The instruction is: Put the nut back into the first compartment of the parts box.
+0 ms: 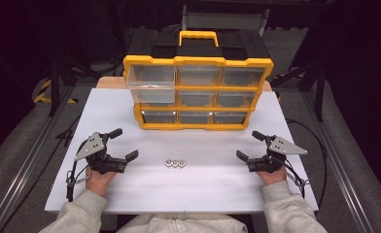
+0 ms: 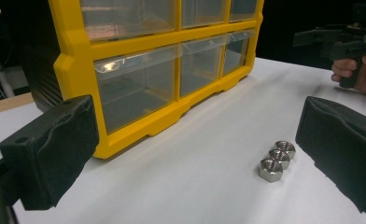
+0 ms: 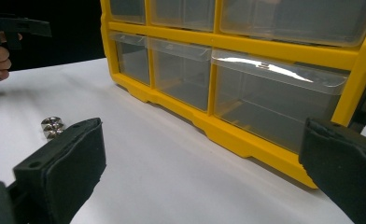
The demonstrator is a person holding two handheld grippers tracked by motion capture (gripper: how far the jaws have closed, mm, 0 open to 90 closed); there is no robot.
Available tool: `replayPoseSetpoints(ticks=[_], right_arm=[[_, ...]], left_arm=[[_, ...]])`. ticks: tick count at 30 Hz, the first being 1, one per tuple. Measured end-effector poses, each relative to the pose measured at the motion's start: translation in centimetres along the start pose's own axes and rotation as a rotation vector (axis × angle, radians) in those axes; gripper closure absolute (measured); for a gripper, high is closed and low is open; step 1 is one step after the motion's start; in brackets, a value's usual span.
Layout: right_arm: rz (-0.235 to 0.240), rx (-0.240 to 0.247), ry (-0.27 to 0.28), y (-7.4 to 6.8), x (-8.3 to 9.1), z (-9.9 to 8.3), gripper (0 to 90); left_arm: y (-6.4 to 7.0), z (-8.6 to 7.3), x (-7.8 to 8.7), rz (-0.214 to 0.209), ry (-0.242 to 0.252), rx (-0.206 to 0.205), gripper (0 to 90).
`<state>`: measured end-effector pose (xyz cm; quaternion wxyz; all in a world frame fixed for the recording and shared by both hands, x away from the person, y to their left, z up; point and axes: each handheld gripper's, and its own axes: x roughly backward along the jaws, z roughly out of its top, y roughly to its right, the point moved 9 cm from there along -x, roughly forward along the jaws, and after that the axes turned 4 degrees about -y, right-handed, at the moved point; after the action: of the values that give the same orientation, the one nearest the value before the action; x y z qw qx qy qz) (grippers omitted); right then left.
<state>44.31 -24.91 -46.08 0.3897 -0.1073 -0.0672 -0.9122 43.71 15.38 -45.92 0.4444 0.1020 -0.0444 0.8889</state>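
A yellow organizer box (image 1: 197, 92) with clear drawers in three rows stands at the back of the white table; its top-left drawer (image 1: 152, 77) is pulled out. Three metal nuts (image 1: 175, 163) lie in a row in front of it, between my hands. My left gripper (image 1: 123, 144) rests at the left, open and empty, the nuts (image 2: 277, 160) lying just ahead between its jaws. At the right my right gripper (image 1: 251, 145) rests open and empty too, with the nuts (image 3: 52, 127) off past its left jaw.
The white table (image 1: 213, 182) reaches from the box to the front edge near my sleeves. A black and yellow handle (image 1: 198, 38) tops the box. Dark floor, rails and stands lie beside the table on both sides.
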Motion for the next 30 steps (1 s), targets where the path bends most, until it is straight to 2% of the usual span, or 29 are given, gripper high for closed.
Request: replayPoseSetpoints(ticks=[17, 21, 24, 30], right_arm=[[-0.001, 0.001, 0.003, -0.1, 0.1, 0.1, 1.3], [-0.004, 0.001, -0.001, 0.0, 0.1, 0.0, 1.3], [-0.005, 0.000, -0.002, 0.0, 0.1, 0.0, 1.3], [-0.006, -0.003, -0.003, 0.1, 0.0, 0.0, 1.3]], left_arm=[[-0.1, 0.2, 0.0, -0.001, 0.004, 0.022, 0.0], [0.1, 0.8, -0.3, -0.018, 0.012, 0.017, 0.0], [0.6, 1.6, -1.2, -0.037, 0.011, -0.018, 0.1], [1.2, 2.7, -2.1, -0.056, 0.018, -0.034, 0.2]])
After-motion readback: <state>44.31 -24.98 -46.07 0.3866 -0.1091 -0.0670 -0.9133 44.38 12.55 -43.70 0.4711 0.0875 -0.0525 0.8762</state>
